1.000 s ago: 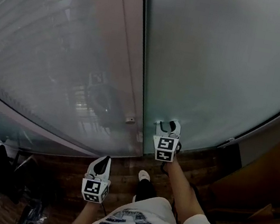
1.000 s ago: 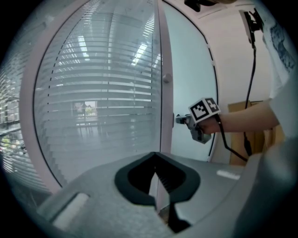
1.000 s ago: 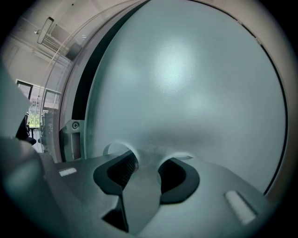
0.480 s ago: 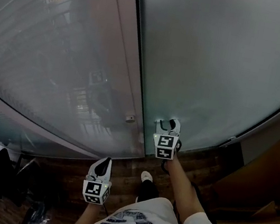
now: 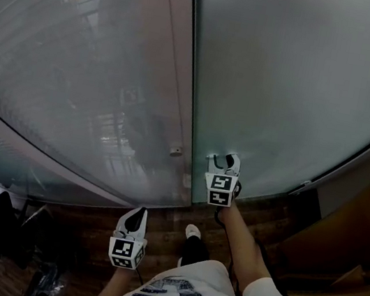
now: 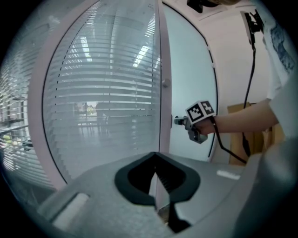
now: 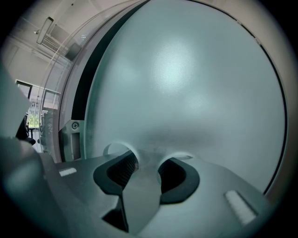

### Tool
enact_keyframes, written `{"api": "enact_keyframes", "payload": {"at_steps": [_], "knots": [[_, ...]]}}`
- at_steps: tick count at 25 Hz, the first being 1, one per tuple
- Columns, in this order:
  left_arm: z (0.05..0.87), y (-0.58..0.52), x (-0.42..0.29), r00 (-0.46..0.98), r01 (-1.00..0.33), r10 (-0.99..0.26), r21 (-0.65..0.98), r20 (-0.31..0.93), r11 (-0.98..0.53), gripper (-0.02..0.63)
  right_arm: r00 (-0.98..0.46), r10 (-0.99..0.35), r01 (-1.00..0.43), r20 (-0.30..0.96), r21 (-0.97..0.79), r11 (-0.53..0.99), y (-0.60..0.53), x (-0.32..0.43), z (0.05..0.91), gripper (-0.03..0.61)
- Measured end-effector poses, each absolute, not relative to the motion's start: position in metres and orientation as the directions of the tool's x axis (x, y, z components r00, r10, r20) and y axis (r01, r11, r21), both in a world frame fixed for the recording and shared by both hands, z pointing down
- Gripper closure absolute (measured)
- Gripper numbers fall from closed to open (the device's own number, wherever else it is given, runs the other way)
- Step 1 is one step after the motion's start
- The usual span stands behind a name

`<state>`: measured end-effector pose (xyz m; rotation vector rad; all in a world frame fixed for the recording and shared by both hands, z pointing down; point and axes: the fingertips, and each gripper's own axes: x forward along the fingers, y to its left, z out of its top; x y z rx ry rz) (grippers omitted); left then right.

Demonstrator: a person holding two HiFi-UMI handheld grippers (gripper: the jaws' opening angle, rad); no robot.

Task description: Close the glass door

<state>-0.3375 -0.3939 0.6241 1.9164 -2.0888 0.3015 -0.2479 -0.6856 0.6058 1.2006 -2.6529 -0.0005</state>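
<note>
Since a second ago: almost nothing has moved. Both your grippers sit where they were; only the head view has swung slightly, so the dark seam beside the door drifted left and came back.

Right gripper (image 5: pixel 224 160): arm stretched forward, tips right up against the frosted pale-green glass door (image 5: pixel 287 91), low on the pane and just beside its left edge. Jaws part-way apart. Nothing is clamped between them; only frosted glass shows in the gap.

Left gripper (image 5: pixel 135 214): held back, low, near your body over the dark wooden plank floor (image 5: pixel 166 215), well apart from the door. Jaws together, nothing between them. It points at the seam.

Door position: its left edge lies along the pale pinkish frame post (image 5: pixel 174 71), with a thin dark seam between them. A small metal strike plate (image 7: pixel 73 126) with a screw sits on that post. Left of the post stands the clear glass panel backed by horizontal blinds (image 5: pixel 63 73).
</note>
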Motion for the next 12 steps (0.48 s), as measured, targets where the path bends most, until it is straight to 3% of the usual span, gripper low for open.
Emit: {"api": "enact_keyframes", "payload": {"at_steps": [12], "knots": [[0.620,-0.375,-0.338,-0.103,-0.992,-0.933,0.036,0.344,0.123,0.612,-0.641,-0.743,-0.746,0.192,0.073,0.662,-0.687,-0.246,0.606,0.422]]}}
